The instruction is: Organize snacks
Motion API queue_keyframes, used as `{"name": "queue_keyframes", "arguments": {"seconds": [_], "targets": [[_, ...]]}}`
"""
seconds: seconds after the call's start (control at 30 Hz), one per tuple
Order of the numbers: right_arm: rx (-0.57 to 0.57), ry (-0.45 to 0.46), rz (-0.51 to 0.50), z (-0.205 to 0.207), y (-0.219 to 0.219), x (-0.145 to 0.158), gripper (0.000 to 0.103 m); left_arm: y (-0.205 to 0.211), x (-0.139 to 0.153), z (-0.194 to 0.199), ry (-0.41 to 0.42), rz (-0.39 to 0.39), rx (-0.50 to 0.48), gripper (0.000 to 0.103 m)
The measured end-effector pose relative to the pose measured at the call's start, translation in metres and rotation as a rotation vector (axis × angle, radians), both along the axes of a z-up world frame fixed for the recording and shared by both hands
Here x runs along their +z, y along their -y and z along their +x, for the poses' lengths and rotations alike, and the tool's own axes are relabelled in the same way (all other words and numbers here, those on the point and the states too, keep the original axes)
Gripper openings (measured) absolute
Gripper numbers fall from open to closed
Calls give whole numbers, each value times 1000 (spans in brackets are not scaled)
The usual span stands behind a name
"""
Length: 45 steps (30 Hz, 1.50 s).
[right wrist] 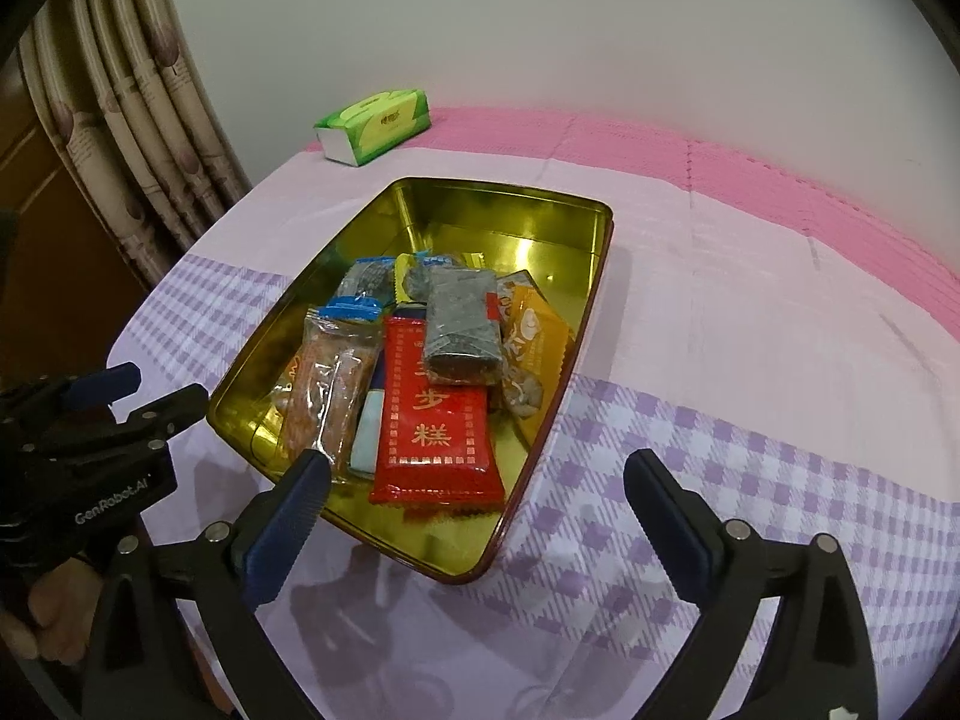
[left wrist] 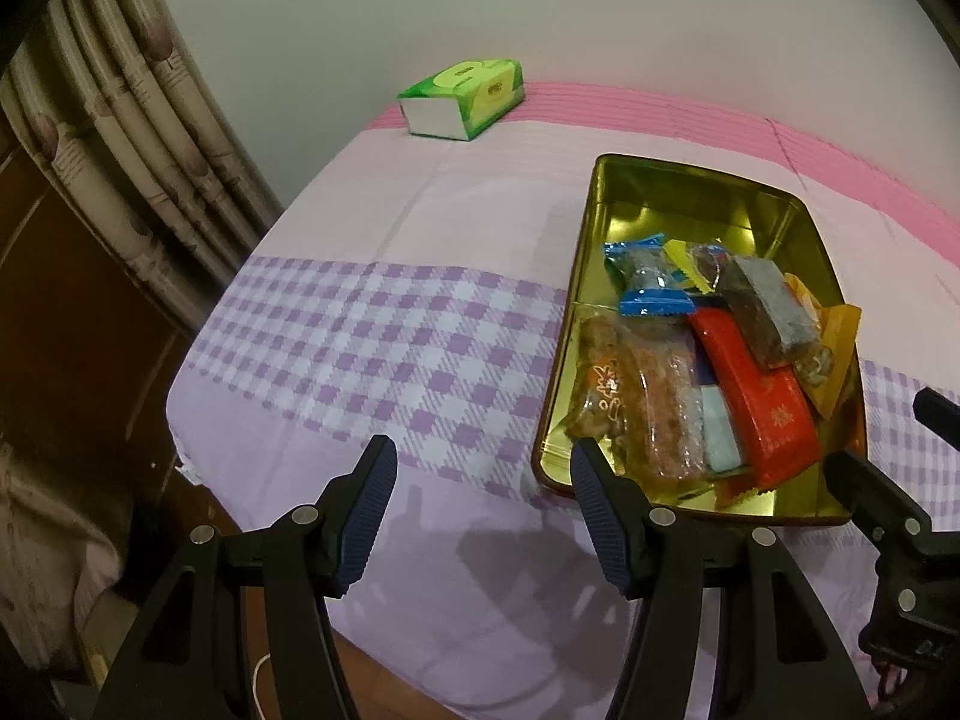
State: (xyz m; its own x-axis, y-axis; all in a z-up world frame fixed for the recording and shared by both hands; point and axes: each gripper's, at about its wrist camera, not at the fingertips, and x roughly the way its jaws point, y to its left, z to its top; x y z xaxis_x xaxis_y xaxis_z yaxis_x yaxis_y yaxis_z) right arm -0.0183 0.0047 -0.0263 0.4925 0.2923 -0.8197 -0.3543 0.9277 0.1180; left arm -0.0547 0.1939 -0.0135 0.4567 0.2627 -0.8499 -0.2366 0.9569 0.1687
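A gold metal tin (left wrist: 660, 192) (right wrist: 480, 210) sits on the table and holds several wrapped snacks in its near half: a red packet (left wrist: 756, 402) (right wrist: 435, 414), a dark grey bar (left wrist: 768, 312) (right wrist: 462, 318), a clear packet of orange pieces (left wrist: 636, 402) (right wrist: 327, 384), a blue-ended packet (left wrist: 645, 276) and an orange packet (right wrist: 534, 348). My left gripper (left wrist: 483, 480) is open and empty, just in front of the tin's near left corner. My right gripper (right wrist: 480, 495) is open and empty, over the tin's near edge. The left gripper also shows in the right wrist view (right wrist: 150, 396).
A green tissue box (left wrist: 462, 96) (right wrist: 375, 123) lies at the table's far left edge by the wall. The table has a lilac checked cloth (left wrist: 372, 336) with a pink strip at the back. Curtains (left wrist: 132, 138) hang to the left, beyond the table edge.
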Motion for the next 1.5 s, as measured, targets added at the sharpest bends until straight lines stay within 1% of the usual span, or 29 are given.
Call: {"name": "queue_keyframes", "arguments": {"seconds": [1.5], "targets": [[8,-11,-14,0,-3,-6,99,5,-4,0,-6,6,-12,61]]}}
